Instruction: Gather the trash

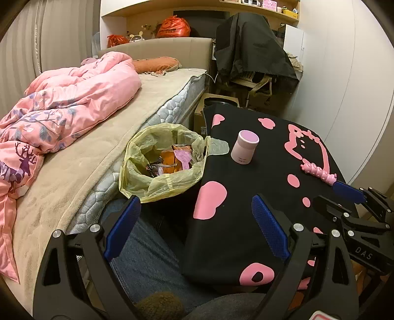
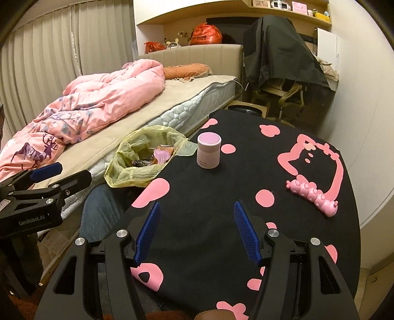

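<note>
Two tongs hang wide open and empty: left tongs (image 1: 195, 231) marked "GenRobot.AI", right tongs (image 2: 197, 231) marked "DAS". Yellow trash bag (image 1: 138, 169) sits at ten o'clock of the desk (image 2: 202, 201), wrappers (image 1: 170, 163) inside.

1. Both views are lit by warm, dim indoor light with a yellowish cast.
2. Strong fisheye bending is seen at the edges, and the corners are cut off by black vignette.
3. The black cloth (image 2: 197, 233) is rendered nearly featureless; its pink print stays clear.
4. Distant shelves (image 1: 283, 9) are slightly softened.
</note>
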Demonstrator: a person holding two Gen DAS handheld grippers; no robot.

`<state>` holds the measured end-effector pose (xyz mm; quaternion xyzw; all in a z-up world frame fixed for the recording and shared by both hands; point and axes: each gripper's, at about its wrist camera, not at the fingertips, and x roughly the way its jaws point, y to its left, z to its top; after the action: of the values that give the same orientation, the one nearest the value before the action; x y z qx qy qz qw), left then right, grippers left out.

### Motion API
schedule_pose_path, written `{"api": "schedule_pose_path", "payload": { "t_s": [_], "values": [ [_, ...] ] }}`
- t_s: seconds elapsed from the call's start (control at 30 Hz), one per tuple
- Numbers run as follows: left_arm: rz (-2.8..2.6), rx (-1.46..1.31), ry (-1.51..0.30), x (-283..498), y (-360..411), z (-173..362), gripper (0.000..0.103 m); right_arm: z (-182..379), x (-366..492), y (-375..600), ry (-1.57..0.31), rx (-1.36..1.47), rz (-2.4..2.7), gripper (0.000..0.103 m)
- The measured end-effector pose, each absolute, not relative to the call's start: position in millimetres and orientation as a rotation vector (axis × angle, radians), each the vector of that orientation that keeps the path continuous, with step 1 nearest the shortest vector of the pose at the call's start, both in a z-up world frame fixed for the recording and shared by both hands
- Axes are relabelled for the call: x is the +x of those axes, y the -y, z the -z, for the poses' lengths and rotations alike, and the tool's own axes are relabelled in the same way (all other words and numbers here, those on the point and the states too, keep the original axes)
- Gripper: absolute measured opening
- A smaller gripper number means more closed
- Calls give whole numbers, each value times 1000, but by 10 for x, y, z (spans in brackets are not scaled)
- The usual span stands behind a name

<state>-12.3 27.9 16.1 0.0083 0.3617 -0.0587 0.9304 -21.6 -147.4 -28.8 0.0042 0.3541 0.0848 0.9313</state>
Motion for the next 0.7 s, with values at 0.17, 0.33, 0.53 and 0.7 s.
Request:
{"api": "schedule_pose_path", "payload": {
  "t_s": [0.17,0.33,0.53,0.7],
  "values": [
    [122,15,-751,-108,-275,-147,87,263,-209,1487,-729,14,-173,58],
    [123,18,-755,-102,-263,-137,87,274,-205,1489,-730,13,-173,58],
    [126,19,-760,-96,-258,-120,87,296,-201,1498,-740,20,-174,58],
    [127,19,-763,-100,-258,-100,87,300,-198,1490,-741,21,-173,58]
  ]
}}
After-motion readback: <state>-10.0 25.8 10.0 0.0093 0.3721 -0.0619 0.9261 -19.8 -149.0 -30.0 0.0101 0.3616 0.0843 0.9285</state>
